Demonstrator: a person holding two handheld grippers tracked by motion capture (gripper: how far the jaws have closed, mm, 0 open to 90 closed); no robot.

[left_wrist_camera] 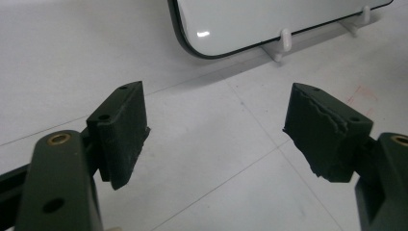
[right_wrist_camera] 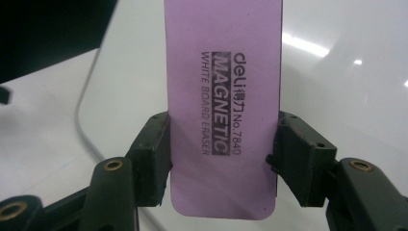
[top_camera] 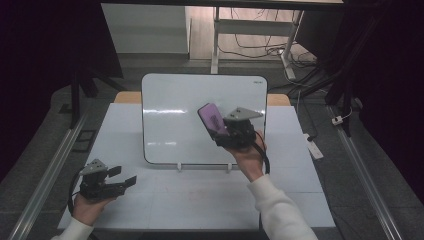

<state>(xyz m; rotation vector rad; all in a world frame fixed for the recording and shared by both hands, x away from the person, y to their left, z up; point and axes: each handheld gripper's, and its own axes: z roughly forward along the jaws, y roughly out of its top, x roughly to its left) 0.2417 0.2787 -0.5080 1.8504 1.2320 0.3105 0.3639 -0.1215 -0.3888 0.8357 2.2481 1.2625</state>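
Eraser: the purple magnetic whiteboard eraser point(right_wrist_camera: 222, 115) is sitting clamped across its width in the right gripper point(top_camera: 220, 127), its printed back facing that gripper's camera, its free end sticking out past the jaws.
Right gripper: its jaws are pressing on the eraser's two long edges; the hand is holding it raised in front of the whiteboard point(top_camera: 170, 115), over the board's right half.
Left gripper: the left gripper point(top_camera: 122, 176) is resting low at the near left of the table point(top_camera: 200, 200), its jaws standing wide apart with nothing between them, pointing toward the board's lower corner.
Whiteboard: it is standing tilted on small white feet point(left_wrist_camera: 286, 38) at the middle of the table; its surface is looking blank, though glare is making faint marks hard to rule out.
Step in hand: the person is probably carrying the eraser toward the board face, either to wipe it or to stick it there.
Next move: it is calling for turning the eraser's wiping side flat against the board and keeping the grip firm, so that it is not slipping out sideways.
Risk: pushing too hard is likely to tip the board back on its feet.
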